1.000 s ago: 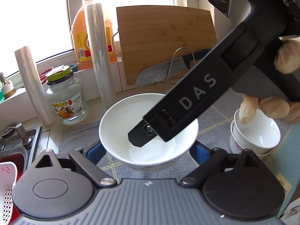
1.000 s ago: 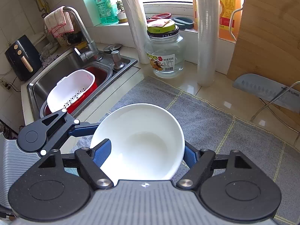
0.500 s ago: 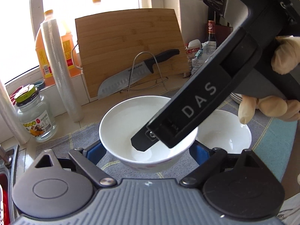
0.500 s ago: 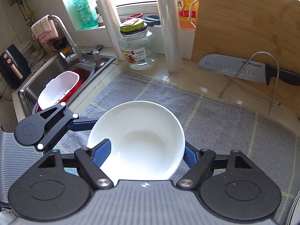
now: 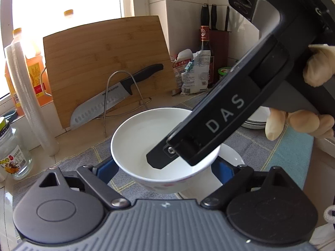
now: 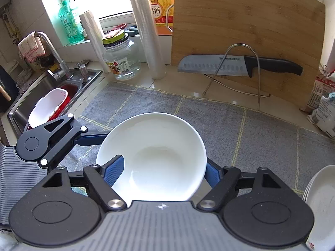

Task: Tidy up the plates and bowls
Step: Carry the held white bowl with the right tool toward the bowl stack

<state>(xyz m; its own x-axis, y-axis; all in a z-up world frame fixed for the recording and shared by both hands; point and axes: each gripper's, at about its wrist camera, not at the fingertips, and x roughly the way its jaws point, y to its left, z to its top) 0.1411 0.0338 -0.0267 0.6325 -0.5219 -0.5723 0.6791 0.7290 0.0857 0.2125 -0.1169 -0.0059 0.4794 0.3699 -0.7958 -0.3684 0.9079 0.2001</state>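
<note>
held: white bowl [image 6: 152, 156] clamped by right tool [image 6: 161, 171], also between left tool [image 5: 165, 167] pads, grip unclear | target: second bowl [image 5: 230, 156] directly beneath on table mat [image 6: 251, 129] | next: lower

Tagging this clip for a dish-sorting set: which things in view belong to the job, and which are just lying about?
Job:
- white bowl
- second bowl under it
- stacked plates

Lying about:
- knife
- cutting board
- glass jar
- wrap roll
- sink
</note>
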